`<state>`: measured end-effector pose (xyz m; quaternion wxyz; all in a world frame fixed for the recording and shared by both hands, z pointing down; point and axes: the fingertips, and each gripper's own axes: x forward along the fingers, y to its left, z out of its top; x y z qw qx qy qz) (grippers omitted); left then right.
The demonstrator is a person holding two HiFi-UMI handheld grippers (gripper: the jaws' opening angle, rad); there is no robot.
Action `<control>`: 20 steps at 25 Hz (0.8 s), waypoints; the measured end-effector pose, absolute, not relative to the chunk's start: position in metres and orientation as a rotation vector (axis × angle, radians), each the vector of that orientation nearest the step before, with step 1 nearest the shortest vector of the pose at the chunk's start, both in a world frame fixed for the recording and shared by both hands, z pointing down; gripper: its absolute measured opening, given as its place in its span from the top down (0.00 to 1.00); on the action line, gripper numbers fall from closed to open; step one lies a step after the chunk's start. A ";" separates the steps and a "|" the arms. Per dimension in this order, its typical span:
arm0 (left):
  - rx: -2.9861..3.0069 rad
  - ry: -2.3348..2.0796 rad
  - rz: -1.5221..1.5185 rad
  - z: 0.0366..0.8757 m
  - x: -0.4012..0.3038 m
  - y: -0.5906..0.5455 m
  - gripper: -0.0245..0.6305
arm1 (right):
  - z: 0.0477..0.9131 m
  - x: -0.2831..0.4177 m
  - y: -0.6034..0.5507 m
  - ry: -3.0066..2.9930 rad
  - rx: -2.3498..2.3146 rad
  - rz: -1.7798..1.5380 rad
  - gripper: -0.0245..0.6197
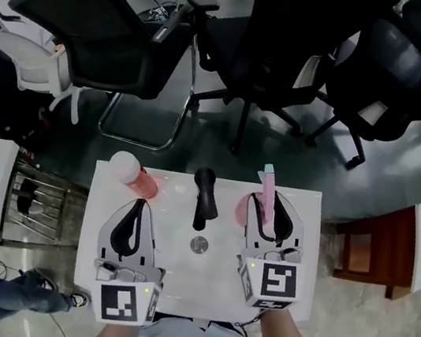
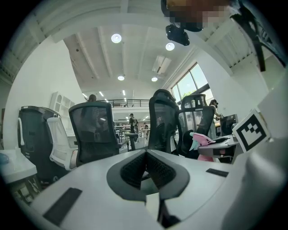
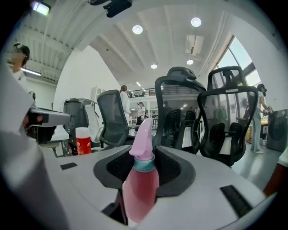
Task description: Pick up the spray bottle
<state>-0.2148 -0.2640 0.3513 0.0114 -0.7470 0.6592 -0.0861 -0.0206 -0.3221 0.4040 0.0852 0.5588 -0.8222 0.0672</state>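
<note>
The pink spray bottle [image 1: 267, 203] with a teal collar stands upright between the jaws of my right gripper [image 1: 271, 204], which is shut on its body. In the right gripper view the spray bottle [image 3: 140, 188] fills the gap of the right gripper [image 3: 146, 158], nozzle pointing away; its base is hidden. My left gripper [image 1: 138, 206] hovers over the left half of the white table [image 1: 289, 297], shut with nothing in it. In the left gripper view the left gripper [image 2: 145, 157] is shut on nothing, and the spray bottle [image 2: 200, 139] shows at the right.
A red can with a white cap [image 1: 133, 175] stands at the table's far left, also the red can [image 3: 83, 140]. A black handle-shaped object [image 1: 204, 196] and a small metal disc [image 1: 198, 244] lie mid-table. Office chairs [image 1: 105, 34] crowd the far side; a brown stool [image 1: 369, 246] stands right.
</note>
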 end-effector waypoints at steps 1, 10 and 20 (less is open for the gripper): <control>-2.331 2.051 -0.263 0.349 -0.212 -0.261 0.94 | 0.399 -0.019 -0.319 -2.457 1.668 0.193 0.72; -2.338 2.018 -0.201 0.333 -0.177 -0.237 0.94 | 0.363 0.003 -0.288 -2.518 1.643 0.115 0.72; -2.344 1.968 -0.144 0.315 -0.142 -0.205 0.94 | 0.324 0.021 -0.244 -2.578 1.641 0.035 0.72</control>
